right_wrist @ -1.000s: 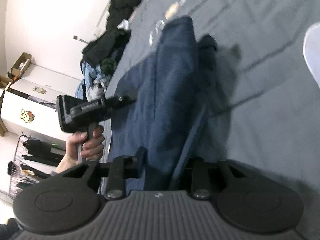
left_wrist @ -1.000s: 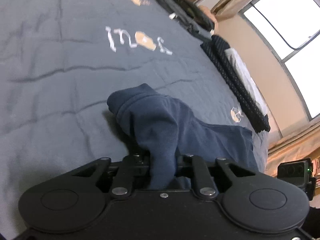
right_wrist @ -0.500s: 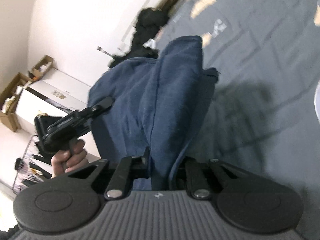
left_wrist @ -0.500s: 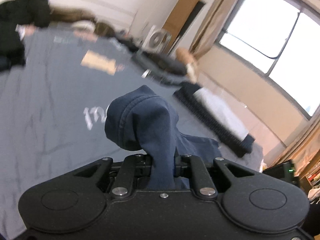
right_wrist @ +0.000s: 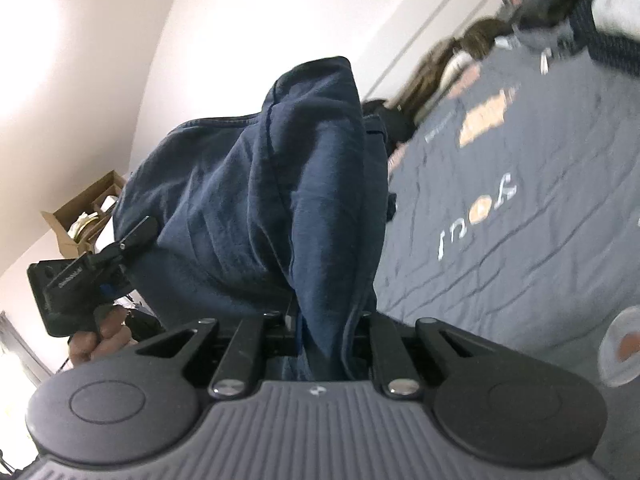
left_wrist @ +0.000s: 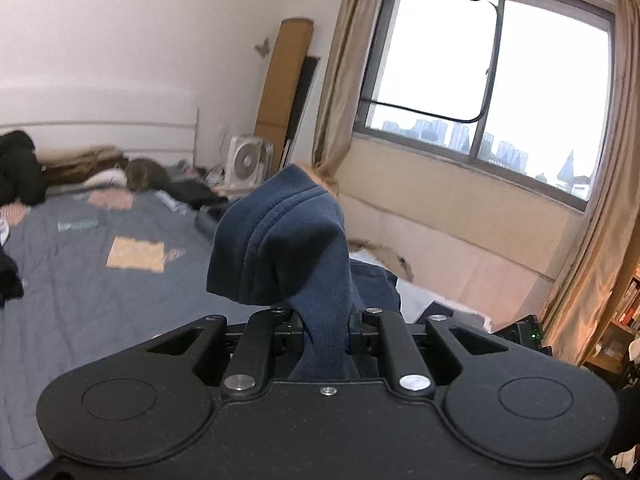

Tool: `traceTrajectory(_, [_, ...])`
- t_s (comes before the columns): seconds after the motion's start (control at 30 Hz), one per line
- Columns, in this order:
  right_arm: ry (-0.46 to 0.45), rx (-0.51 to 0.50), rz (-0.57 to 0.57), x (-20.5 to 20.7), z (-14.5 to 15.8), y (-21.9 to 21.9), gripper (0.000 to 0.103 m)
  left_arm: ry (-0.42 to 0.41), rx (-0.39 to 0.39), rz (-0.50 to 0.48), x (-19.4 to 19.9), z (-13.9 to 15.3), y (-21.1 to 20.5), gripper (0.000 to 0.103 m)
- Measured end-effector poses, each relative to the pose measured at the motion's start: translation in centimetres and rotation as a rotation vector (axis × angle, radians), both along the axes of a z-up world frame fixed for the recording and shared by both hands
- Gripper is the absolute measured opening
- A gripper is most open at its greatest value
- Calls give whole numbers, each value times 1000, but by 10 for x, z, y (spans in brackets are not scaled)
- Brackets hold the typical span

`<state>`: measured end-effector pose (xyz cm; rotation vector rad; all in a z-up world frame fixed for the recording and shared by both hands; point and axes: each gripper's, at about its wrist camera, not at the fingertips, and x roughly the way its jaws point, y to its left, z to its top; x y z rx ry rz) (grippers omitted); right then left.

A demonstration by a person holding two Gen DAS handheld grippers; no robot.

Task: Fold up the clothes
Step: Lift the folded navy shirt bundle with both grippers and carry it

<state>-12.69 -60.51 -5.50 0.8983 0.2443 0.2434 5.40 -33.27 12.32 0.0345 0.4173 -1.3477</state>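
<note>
A navy blue garment hangs lifted above the grey-blue bed cover. My left gripper is shut on a bunched fold of it, and the cloth stands up in a hump in front of the jaws. In the right wrist view the same garment spreads wide from my right gripper, which is shut on another fold. At the left of that view a hand holds the left gripper, clamped on the far edge of the cloth. The fingertips of both grippers are hidden by fabric.
The bed cover carries printed letters and tan patches. Dark clothes lie at the bed's head, and a white fan stands beyond. A window with curtains fills the right wall. An open cardboard box sits on a cabinet.
Both grippers have risen and tilted up, lifting the navy garment off the bed cover. The left wrist view swung from the bed surface to the wall and window.
</note>
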Motion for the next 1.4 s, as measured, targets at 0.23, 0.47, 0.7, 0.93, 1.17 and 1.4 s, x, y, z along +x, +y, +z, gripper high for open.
traceTrajectory(0.23, [-24, -80, -19, -64, 42, -28, 12, -23, -45, 17, -75, 14, -18, 13])
traceTrajectory(0.47, [-27, -150, -35, -118, 67, -62, 12, -39, -89, 20, -130, 22, -55, 13])
traceTrajectory(0.7, [-43, -175, -57, -157, 77, -110, 12, -47, -113, 9, -170, 28, -104, 13])
traceTrajectory(0.93, [-31, -166, -73, -180, 72, -168, 12, -42, -87, -10, -187, 28, -169, 13])
traceTrajectory(1.17, [6, -179, -111, -182, 69, -235, 12, 1, -87, -39, -183, 13, -236, 13])
traceTrajectory(1.4, [35, -221, -156, -178, 68, -302, 12, 27, -96, -61, -171, -2, -302, 13])
